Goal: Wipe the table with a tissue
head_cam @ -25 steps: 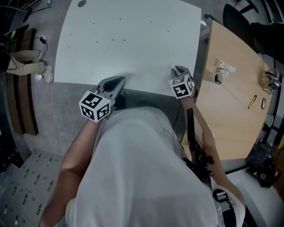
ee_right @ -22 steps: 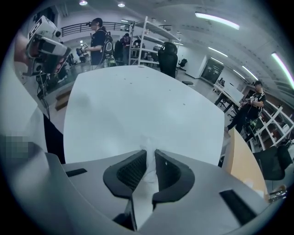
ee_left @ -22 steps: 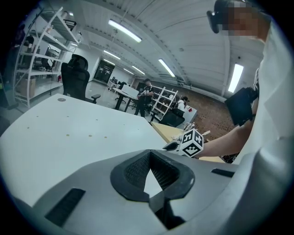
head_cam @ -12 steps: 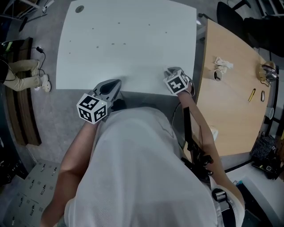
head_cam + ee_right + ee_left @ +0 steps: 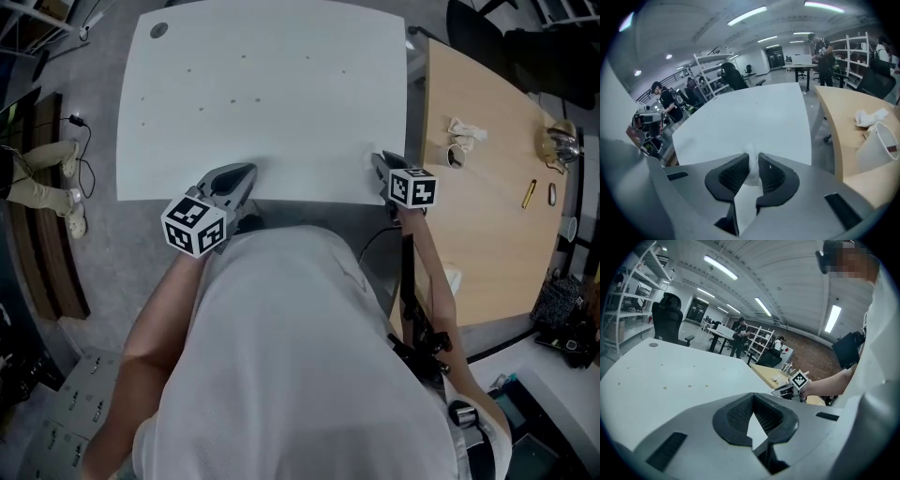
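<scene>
Two claws: left claw (image 5: 246, 173) and right claw (image 5: 378, 164), both at the near edge of the white bench (image 5: 272, 112).
Right claw: clamped on the tissue (image 5: 751, 171), the pads pressed to it on both sides.
Left claw: pads together at the tips, nothing between them.
Tissue, place: in the right claw, over the near right corner of the white bench; whether it touches the top I cannot tell.
Tissue, long axis: along the jaws, a tuft past the tips and a flap trailing back toward the camera.
Key relation: nearly all of the white top lies ahead and to the left of the right claw, so a wipe would likely run away from the person and leftward.
Nearer hand: right, since it already has the tissue; the left is idle, well apart along the same edge.
Benches: two, white and a wood bench (image 5: 478, 234) just to the right.
Tissues: one held, and one crumpled wad (image 5: 869, 117) on the wood bench.
Cups: one cup (image 5: 876, 140), on its side beside the wad.
Specks (image 5: 232, 101): several, on the far half of the white top; too small to count surely.
</scene>
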`<state>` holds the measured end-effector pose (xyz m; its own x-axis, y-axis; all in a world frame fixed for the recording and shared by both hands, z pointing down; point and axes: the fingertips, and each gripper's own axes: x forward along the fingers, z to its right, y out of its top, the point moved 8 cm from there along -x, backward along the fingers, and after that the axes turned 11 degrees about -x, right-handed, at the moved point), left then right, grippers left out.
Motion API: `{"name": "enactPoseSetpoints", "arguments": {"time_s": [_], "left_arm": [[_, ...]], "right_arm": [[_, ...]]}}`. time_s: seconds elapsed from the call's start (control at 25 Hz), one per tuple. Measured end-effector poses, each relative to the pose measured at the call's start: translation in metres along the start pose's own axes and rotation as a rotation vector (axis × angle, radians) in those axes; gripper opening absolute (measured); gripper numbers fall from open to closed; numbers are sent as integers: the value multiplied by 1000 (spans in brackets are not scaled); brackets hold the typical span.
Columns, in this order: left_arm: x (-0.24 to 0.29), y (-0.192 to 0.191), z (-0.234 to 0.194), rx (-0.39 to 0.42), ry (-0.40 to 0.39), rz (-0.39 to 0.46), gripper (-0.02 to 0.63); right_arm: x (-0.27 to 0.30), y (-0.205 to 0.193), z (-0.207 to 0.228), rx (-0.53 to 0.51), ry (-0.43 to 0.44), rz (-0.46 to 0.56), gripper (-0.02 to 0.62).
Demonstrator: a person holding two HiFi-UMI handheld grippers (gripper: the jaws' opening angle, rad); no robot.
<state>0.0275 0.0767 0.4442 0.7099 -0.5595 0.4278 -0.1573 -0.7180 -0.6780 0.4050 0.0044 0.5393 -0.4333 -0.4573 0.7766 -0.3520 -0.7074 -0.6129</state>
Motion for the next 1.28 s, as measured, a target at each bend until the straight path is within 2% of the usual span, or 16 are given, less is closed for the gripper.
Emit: {"name": "enactPoseSetpoints", "arguments": {"time_s": [0.16,0.28,0.4,0.64,0.84,0.96,1.28], "left_arm": [[2,-3,-2,-12,-2,-8,8],[1,-2,-3,-12,-2,-6,8],[-2,0,-6,-13,-2,2,8],[-11,3,-16,-8,-16,1,8],[-25,7,-30,6,-30,4,8],[-36,7,-39,8,-33,18,8],[-74,0,-64,-7,-28,47,8]], "right_arm": [[4,-7,7,41,9,2,63],[15,-10,-4,40,7,-12,61],[27,-2,-28,-24,30,-19,61],[57,16,-97,-241,120,-60,61],[66,24,-129,-225,187,-71,61],[63,32,-137,-204,181,-45,63],[64,70,-171,-279,145,3,63]]}}
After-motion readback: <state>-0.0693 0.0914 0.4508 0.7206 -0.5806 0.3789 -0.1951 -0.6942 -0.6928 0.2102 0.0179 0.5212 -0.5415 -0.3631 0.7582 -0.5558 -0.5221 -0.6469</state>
